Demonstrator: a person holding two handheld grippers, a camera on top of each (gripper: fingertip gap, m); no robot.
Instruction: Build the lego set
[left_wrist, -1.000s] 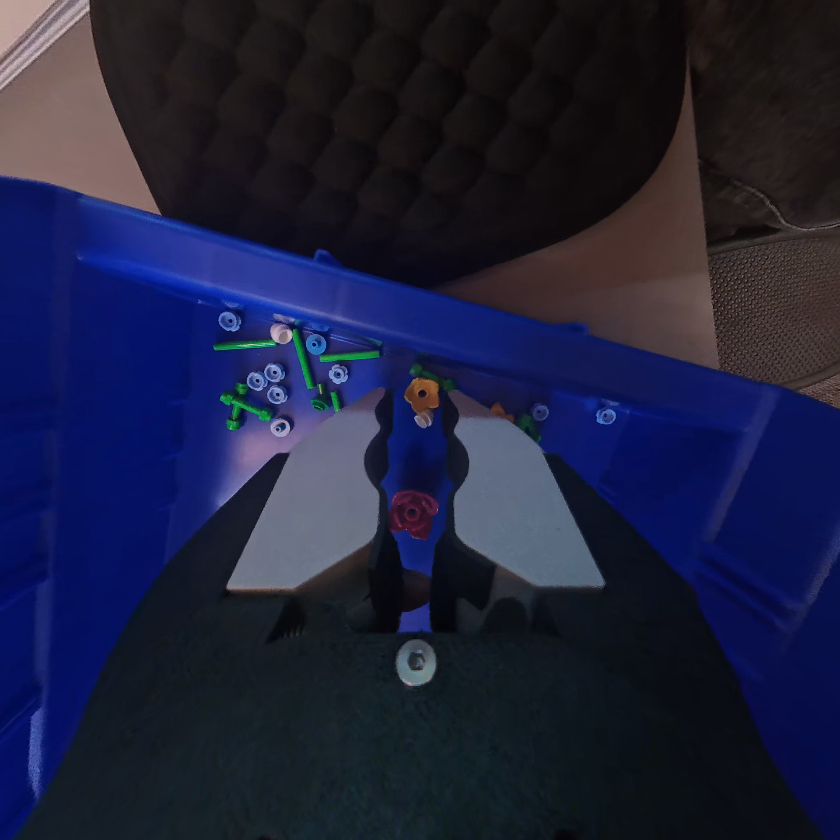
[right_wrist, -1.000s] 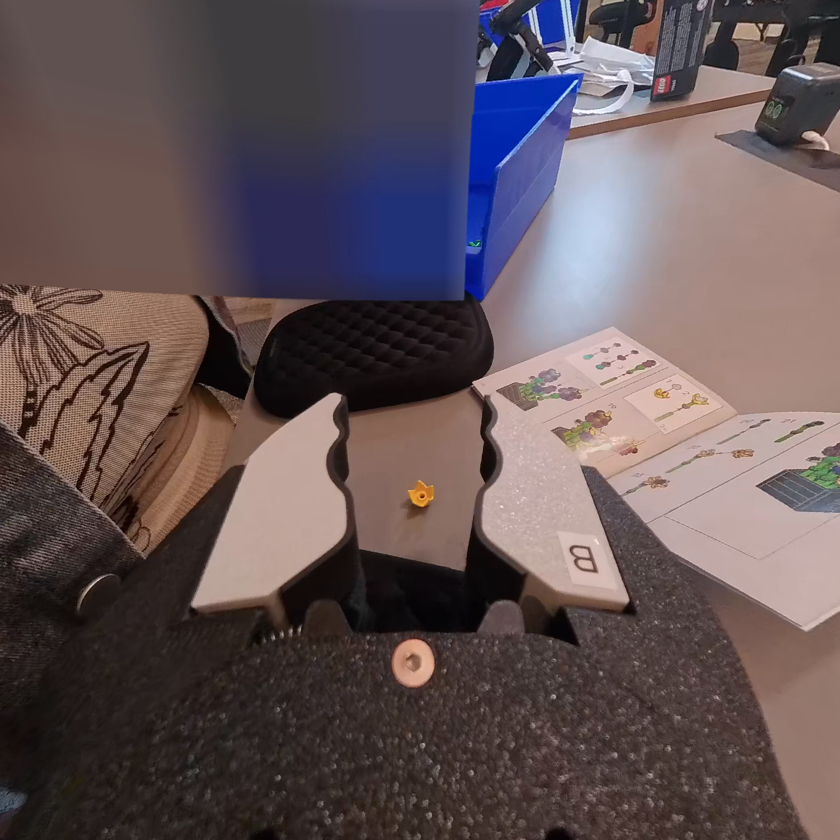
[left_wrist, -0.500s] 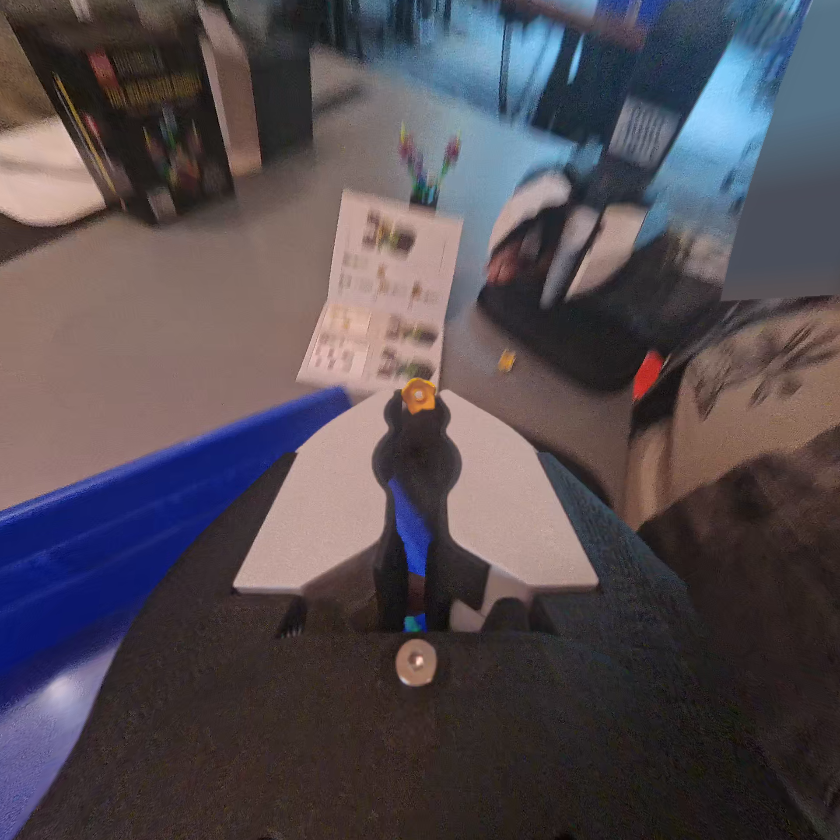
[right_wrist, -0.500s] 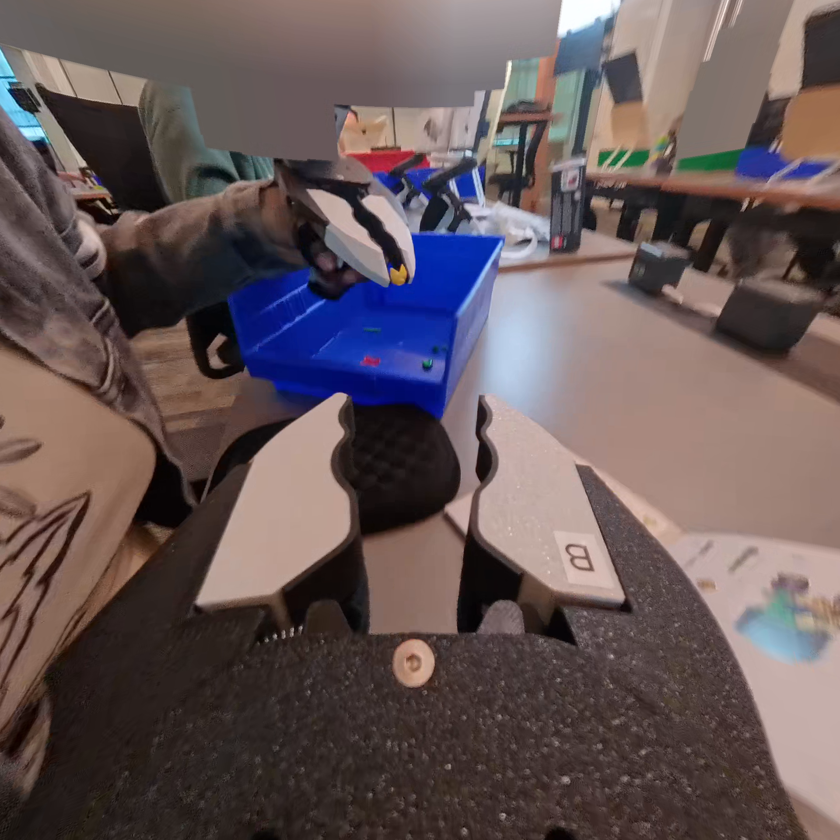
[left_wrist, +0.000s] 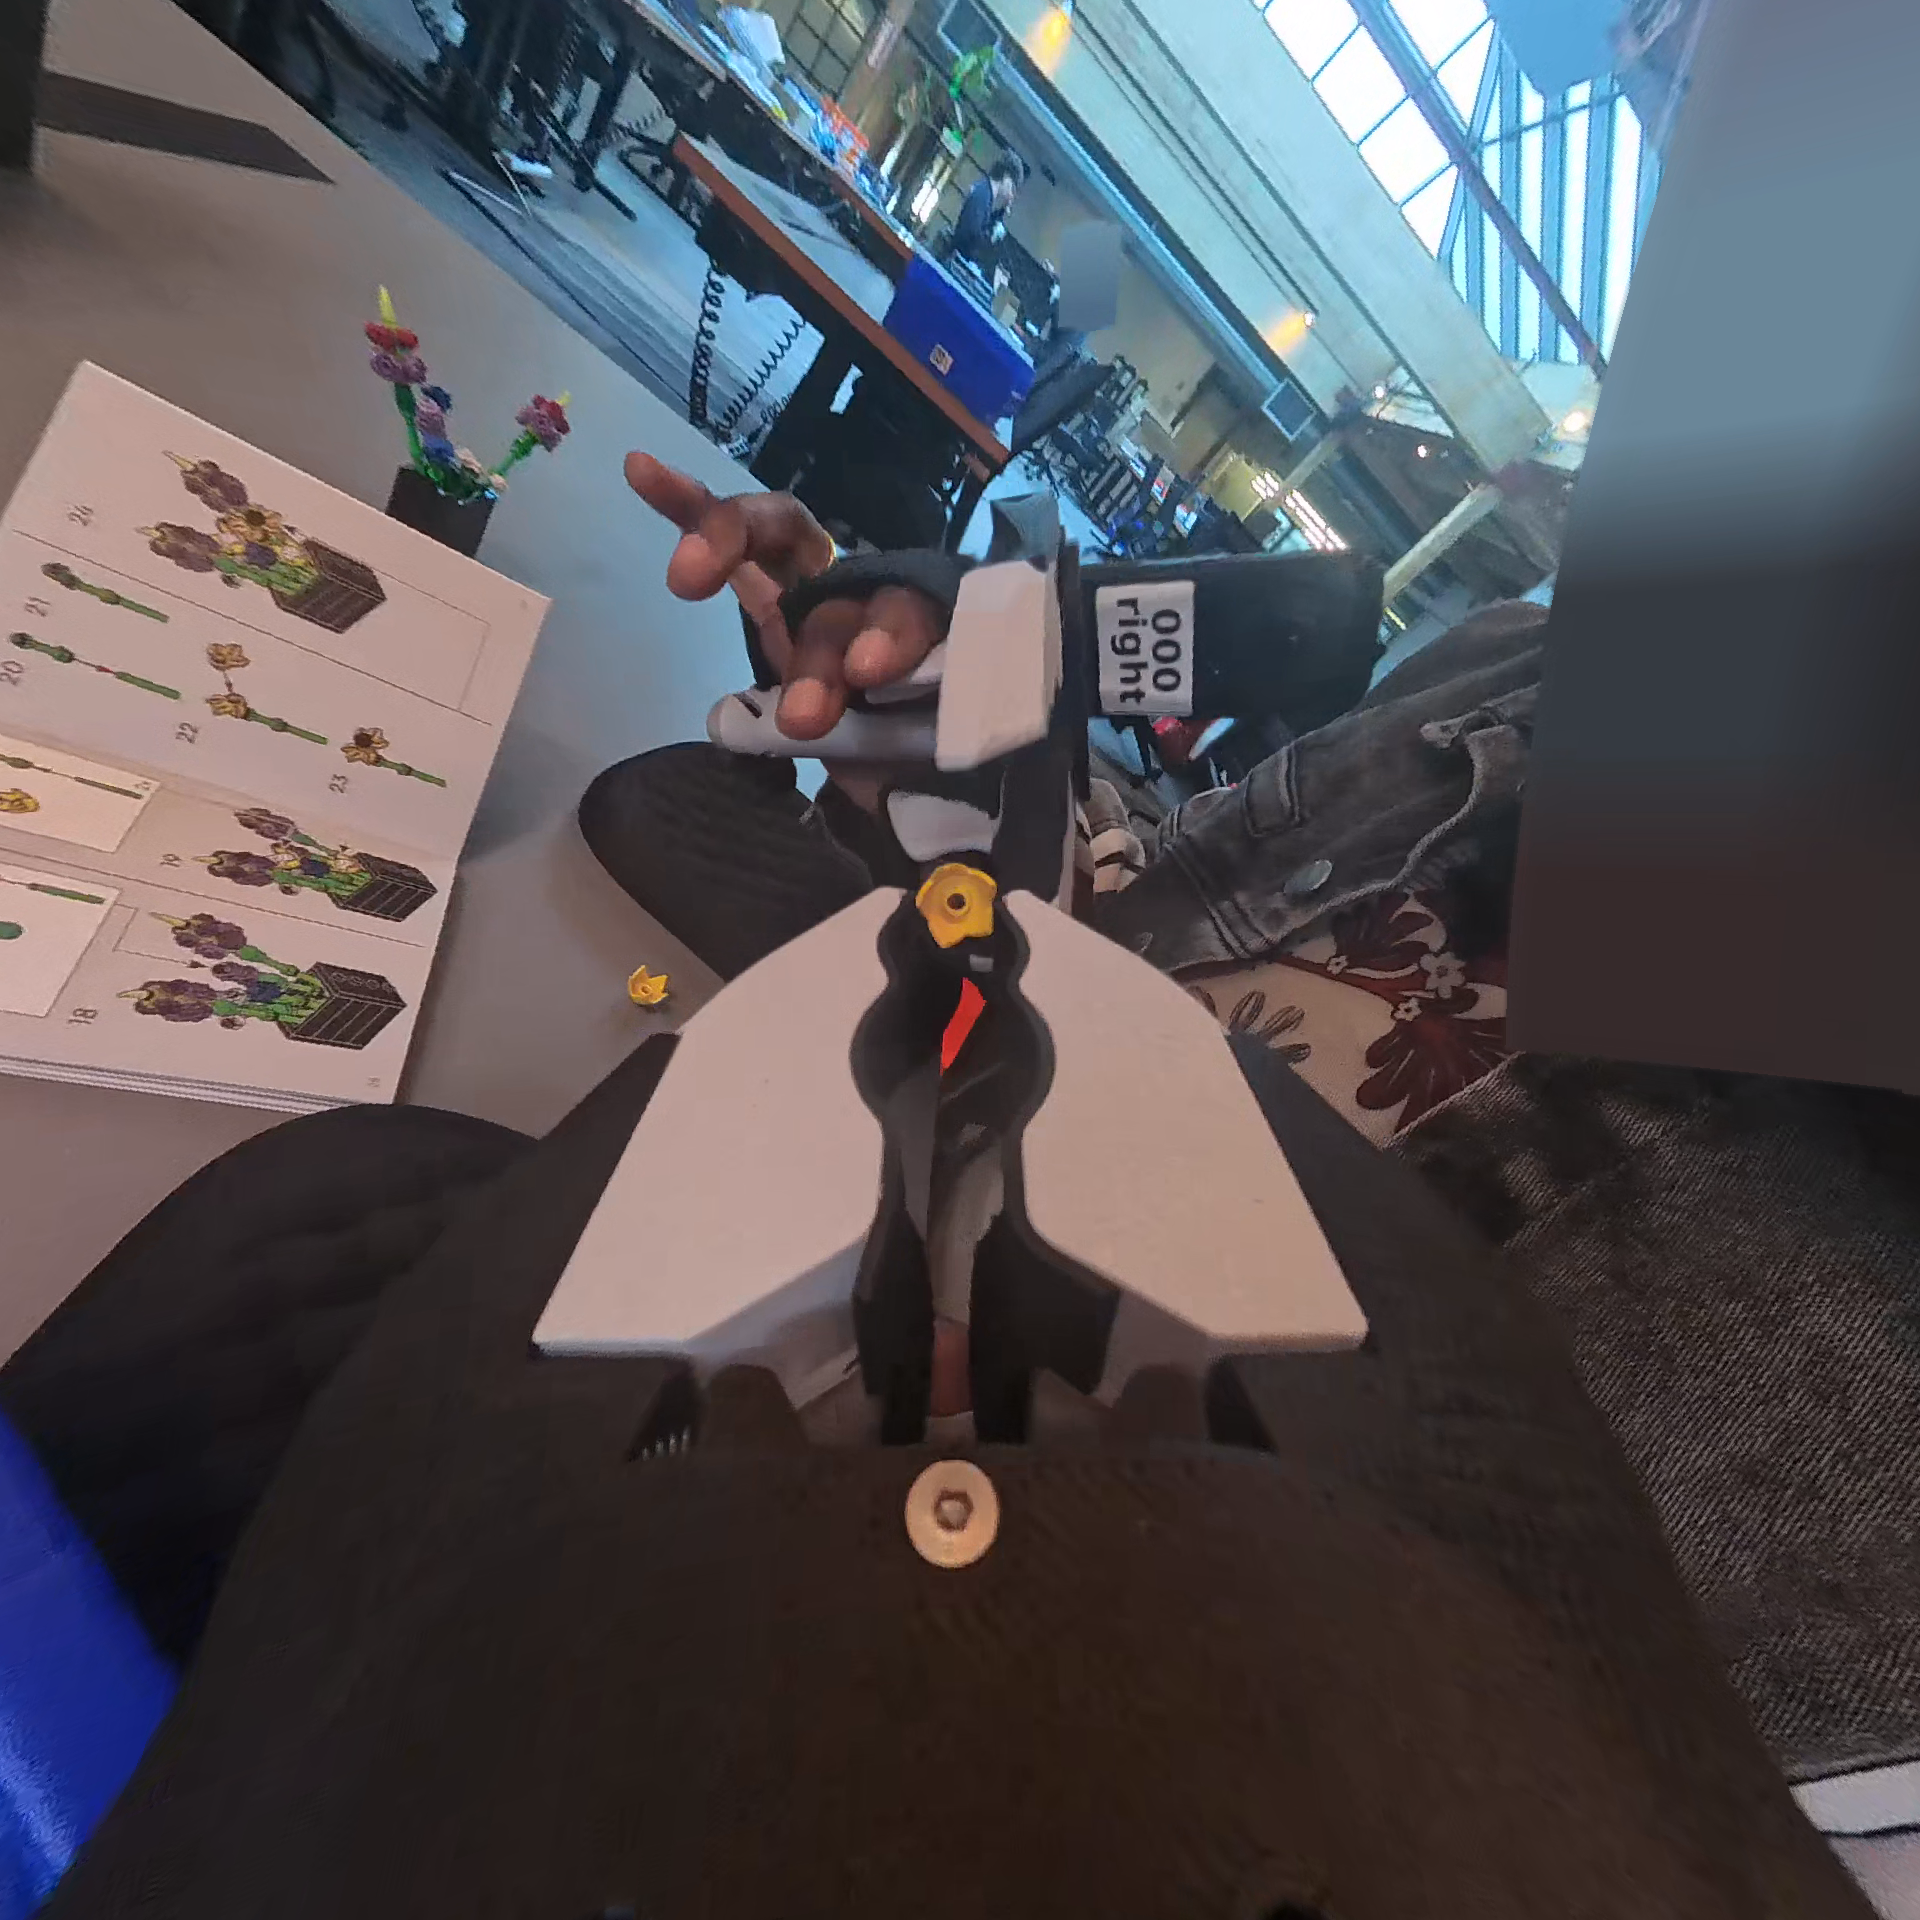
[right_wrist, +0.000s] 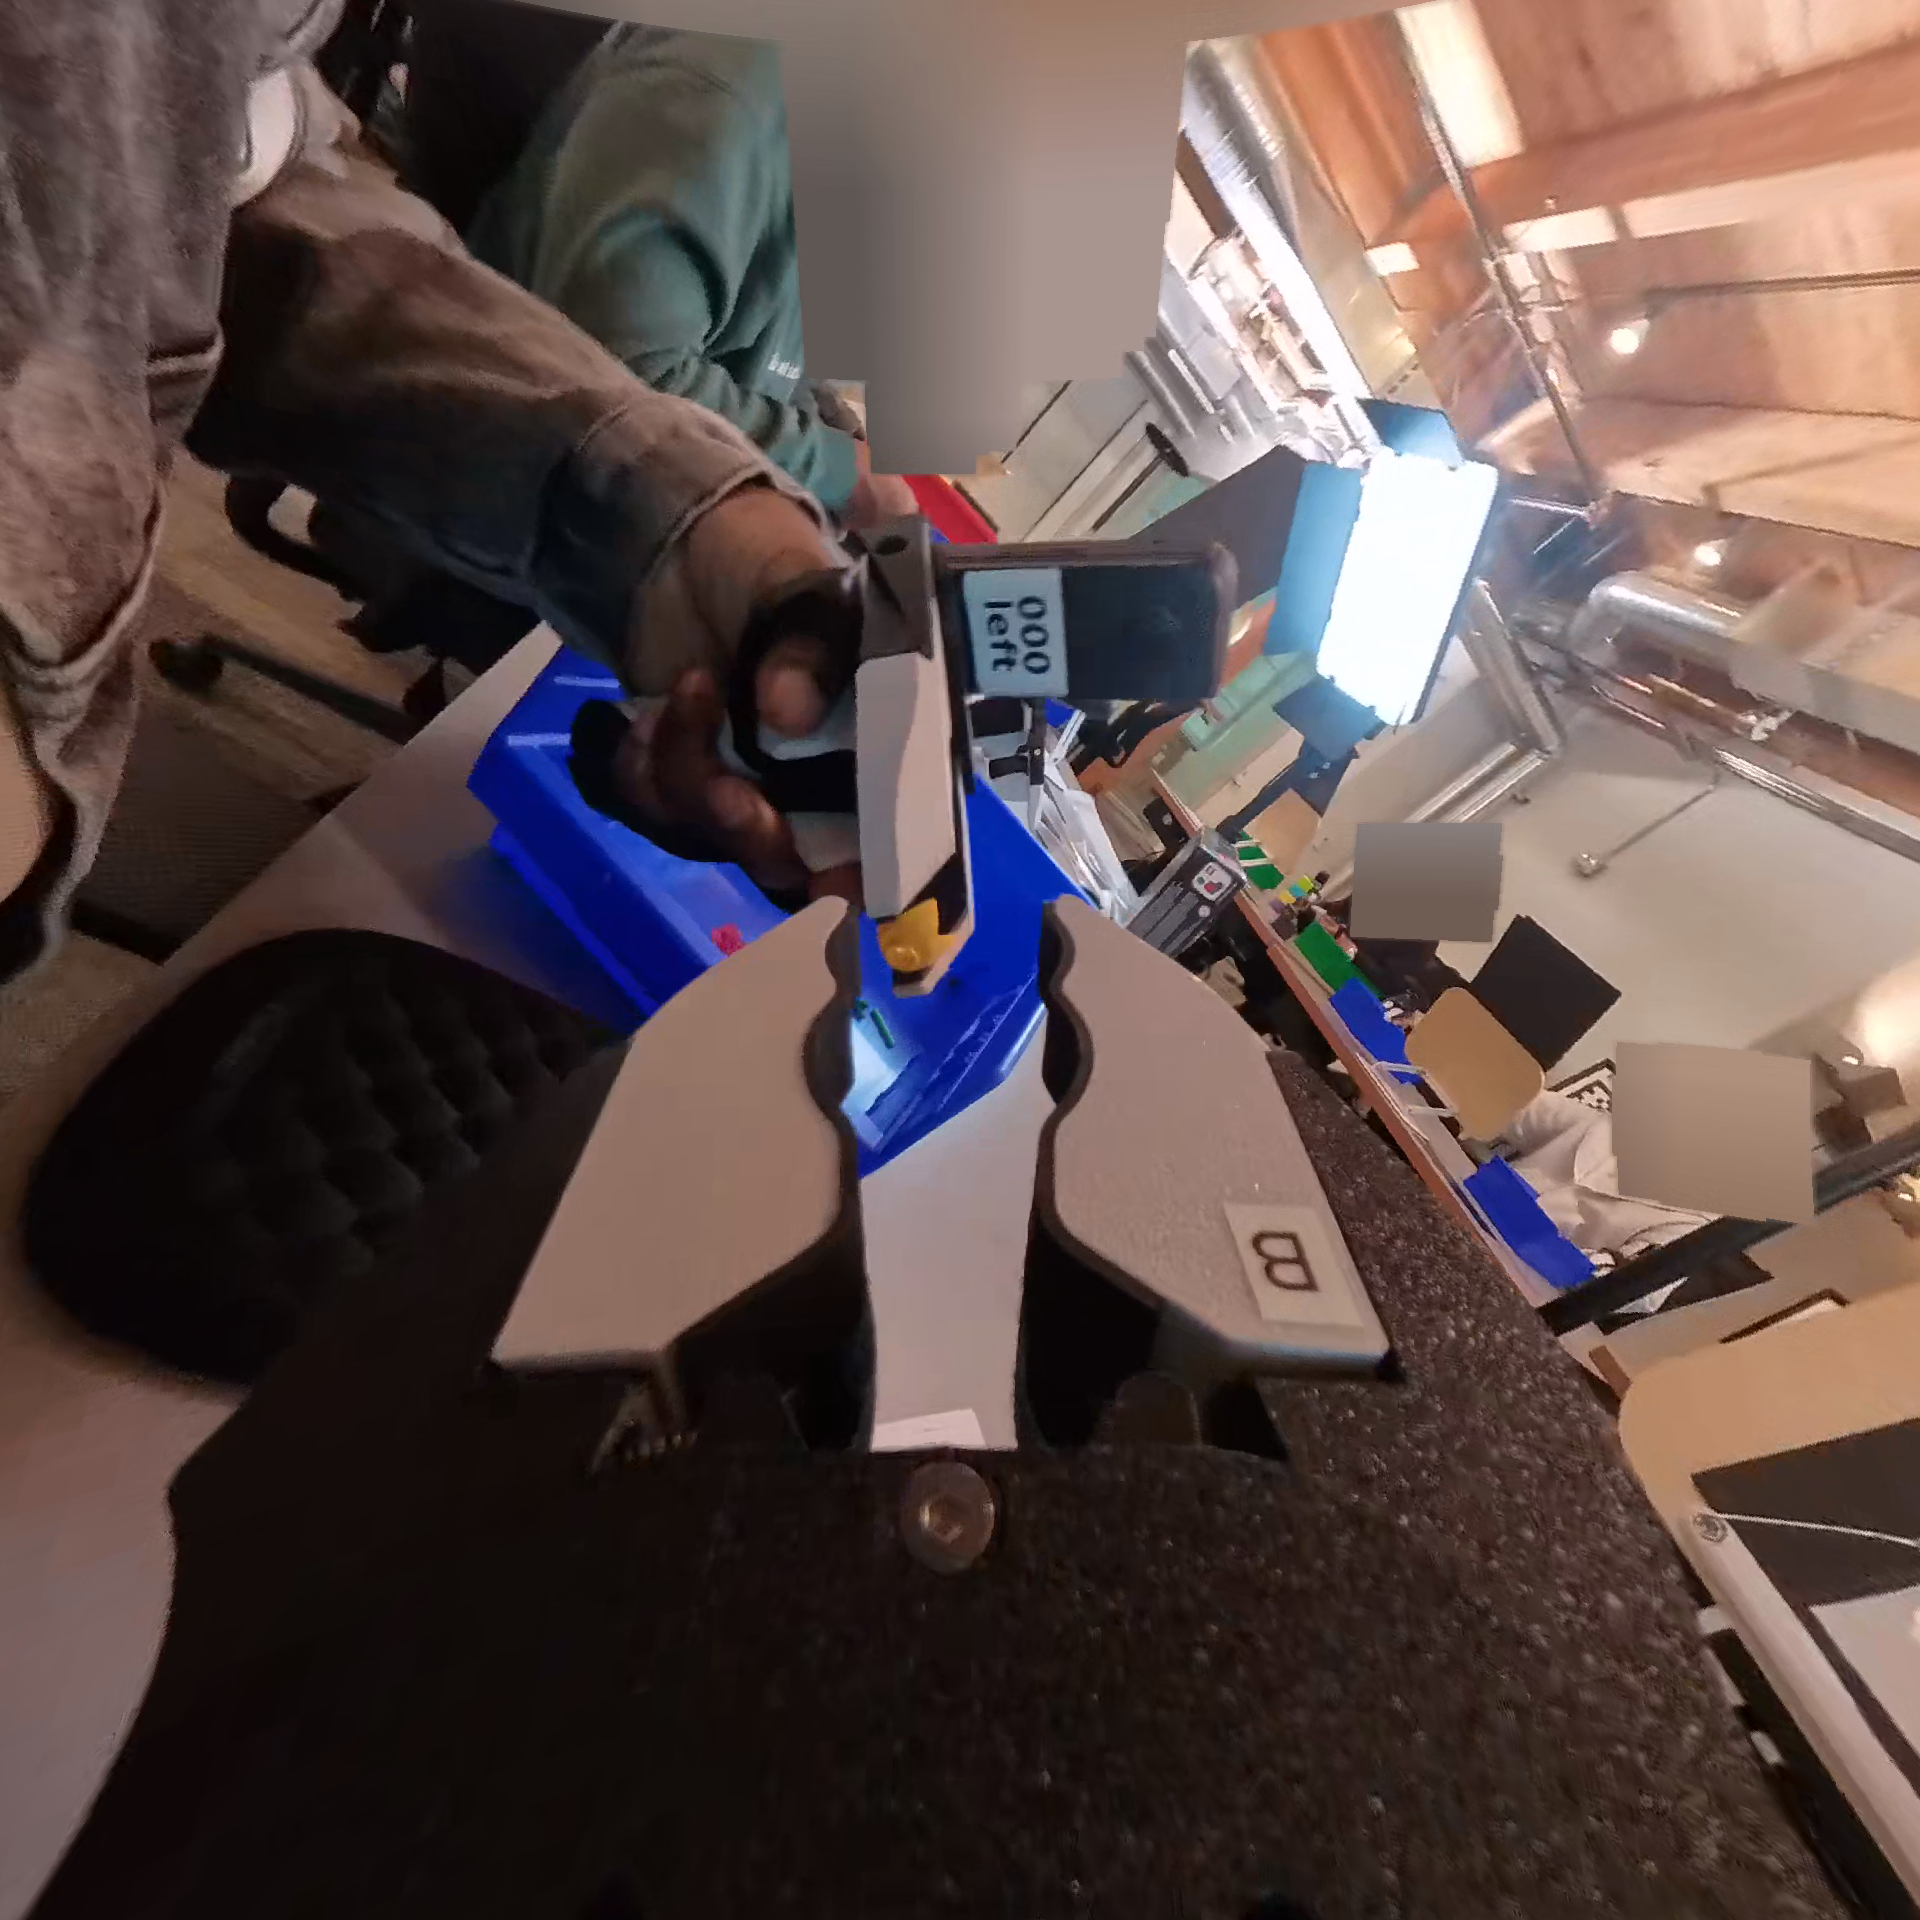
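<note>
My left gripper (left_wrist: 956, 914) is shut on a small yellow flower piece (left_wrist: 954, 906), pinched at its fingertips and held in the air. It also shows in the right wrist view (right_wrist: 914, 935), just in front of my right gripper (right_wrist: 945, 925). My right gripper is open and empty, and its jaws stand either side of the yellow flower piece (right_wrist: 906, 932). In the left wrist view the right gripper (left_wrist: 997, 831) is turned on edge just beyond the flower. A second small yellow piece (left_wrist: 646, 985) lies on the grey table.
An open instruction booklet (left_wrist: 208, 748) lies on the table at left, with a small built flower pot (left_wrist: 442, 488) behind it. The blue bin (right_wrist: 644, 883) of loose pieces stands behind a black quilted pad (right_wrist: 249, 1132). A person's hands hold both grippers. My two grippers' fingertips are within a few centimetres of each other.
My left gripper closed on the yellow flower piece in the blue bin, lifted it out and swung it to my right gripper. My right gripper rose from the table to face it.
</note>
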